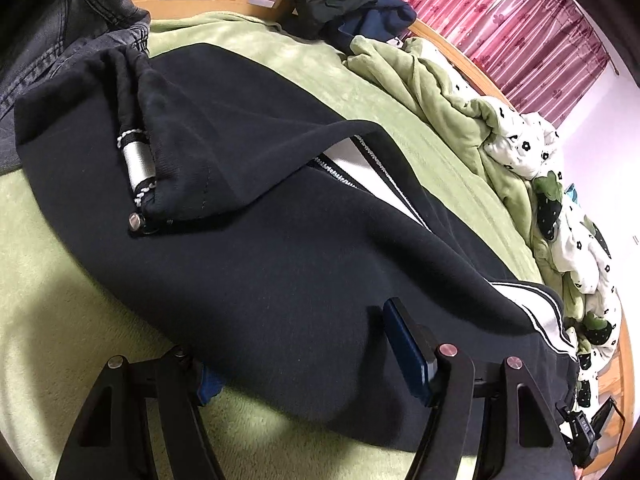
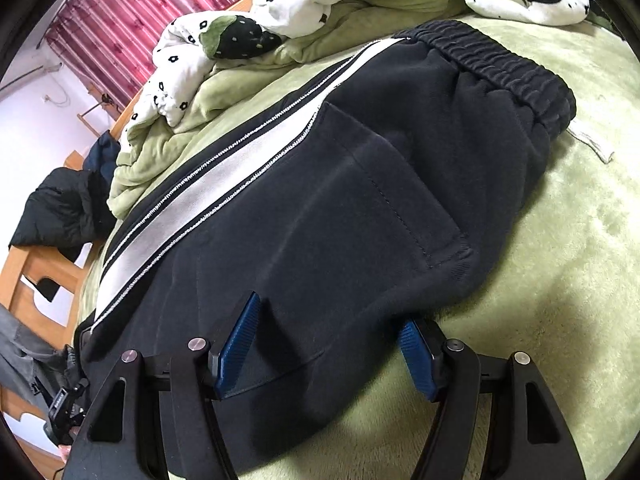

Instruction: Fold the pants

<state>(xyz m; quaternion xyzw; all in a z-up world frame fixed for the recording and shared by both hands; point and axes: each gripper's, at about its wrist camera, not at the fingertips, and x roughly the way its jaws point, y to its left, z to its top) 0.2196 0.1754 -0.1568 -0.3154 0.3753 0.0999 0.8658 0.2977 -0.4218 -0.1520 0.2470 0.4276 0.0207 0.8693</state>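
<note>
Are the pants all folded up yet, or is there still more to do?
Not yet. Done so far: the black pants lie flat on the green blanket, and one cuff end is already laid back over them. In hand: the left gripper and right gripper sit with jaws apart over the near edge, fabric between them. Left: the pants are long and need folding smaller.

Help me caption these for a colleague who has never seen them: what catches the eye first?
The black pants with a white side stripe spread across the green blanket dominate both views, elastic waistband at the far end. Both the left gripper and right gripper straddle the near fabric edge with blue pads apart. Behind lie a flower-print quilt and pink curtains.
</note>
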